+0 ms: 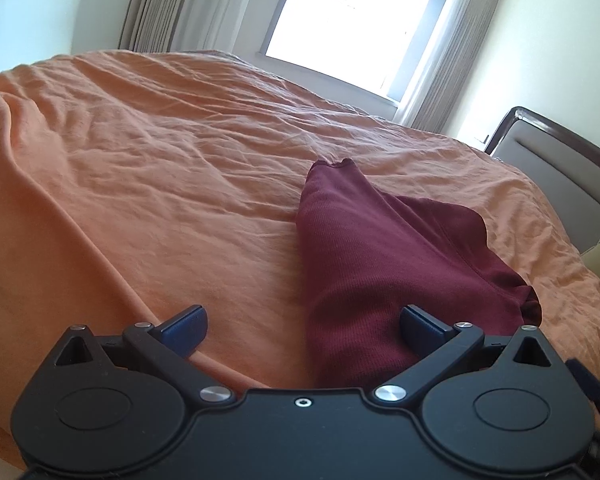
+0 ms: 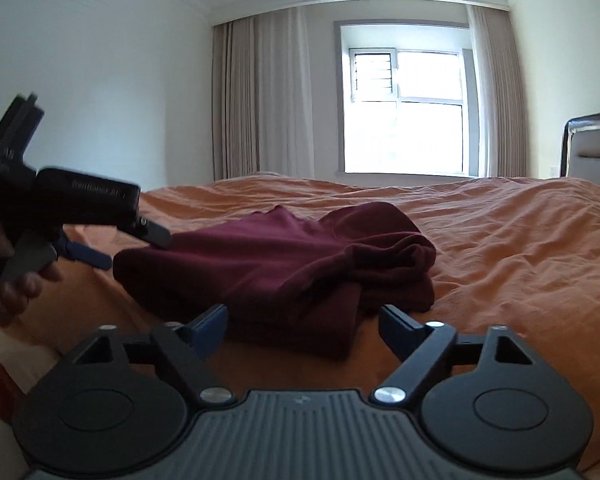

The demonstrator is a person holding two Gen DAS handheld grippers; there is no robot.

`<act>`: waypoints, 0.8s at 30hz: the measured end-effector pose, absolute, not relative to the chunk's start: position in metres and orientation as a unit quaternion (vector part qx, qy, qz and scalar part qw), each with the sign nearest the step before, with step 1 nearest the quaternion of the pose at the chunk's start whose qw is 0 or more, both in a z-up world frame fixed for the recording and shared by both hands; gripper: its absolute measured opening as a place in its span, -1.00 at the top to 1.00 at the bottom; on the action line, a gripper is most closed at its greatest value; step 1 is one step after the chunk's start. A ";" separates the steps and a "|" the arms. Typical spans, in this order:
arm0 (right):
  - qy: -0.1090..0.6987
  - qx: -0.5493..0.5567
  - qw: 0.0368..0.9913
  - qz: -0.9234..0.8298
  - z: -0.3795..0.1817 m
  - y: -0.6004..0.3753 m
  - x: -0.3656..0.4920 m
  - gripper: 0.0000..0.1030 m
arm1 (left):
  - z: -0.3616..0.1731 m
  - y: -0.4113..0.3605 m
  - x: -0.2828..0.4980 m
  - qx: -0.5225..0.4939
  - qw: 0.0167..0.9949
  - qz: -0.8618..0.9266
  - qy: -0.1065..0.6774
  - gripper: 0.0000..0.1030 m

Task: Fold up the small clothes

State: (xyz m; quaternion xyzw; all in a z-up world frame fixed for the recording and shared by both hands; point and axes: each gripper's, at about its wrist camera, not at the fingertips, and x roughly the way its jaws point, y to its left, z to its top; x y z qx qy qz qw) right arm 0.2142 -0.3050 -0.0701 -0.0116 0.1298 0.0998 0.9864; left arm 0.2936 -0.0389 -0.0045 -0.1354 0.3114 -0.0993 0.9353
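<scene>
A dark red garment (image 1: 364, 256) lies partly folded and bunched on the orange bedsheet (image 1: 140, 168). My left gripper (image 1: 302, 330) is open, low over the garment's near end, with its right finger over the cloth. In the right wrist view the garment (image 2: 284, 256) lies in a heap just ahead. My right gripper (image 2: 302, 328) is open and empty, close to the garment's near edge. The left gripper (image 2: 136, 244) shows at the left of that view, open by the garment's left end, held by a hand.
The orange sheet (image 2: 500, 248) covers the whole bed and is wrinkled. A padded headboard (image 1: 568, 172) stands at the right. A bright window (image 2: 408, 112) with curtains is behind the bed. The bed's near edge drops off at lower left.
</scene>
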 end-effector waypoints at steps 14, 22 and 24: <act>0.127 -0.034 0.990 0.056 -0.066 -0.297 0.214 0.81 | 0.005 -0.038 0.286 -0.123 0.938 -0.091 0.310 -0.99; 0.144 -0.004 0.988 0.054 -0.071 -0.315 0.206 0.59 | -0.005 -0.036 0.291 -0.113 0.934 -0.089 0.326 -0.99; 0.137 0.010 0.989 0.048 -0.065 -0.326 0.206 0.15 | -0.006 -0.034 0.291 -0.112 0.934 -0.090 0.326 -0.99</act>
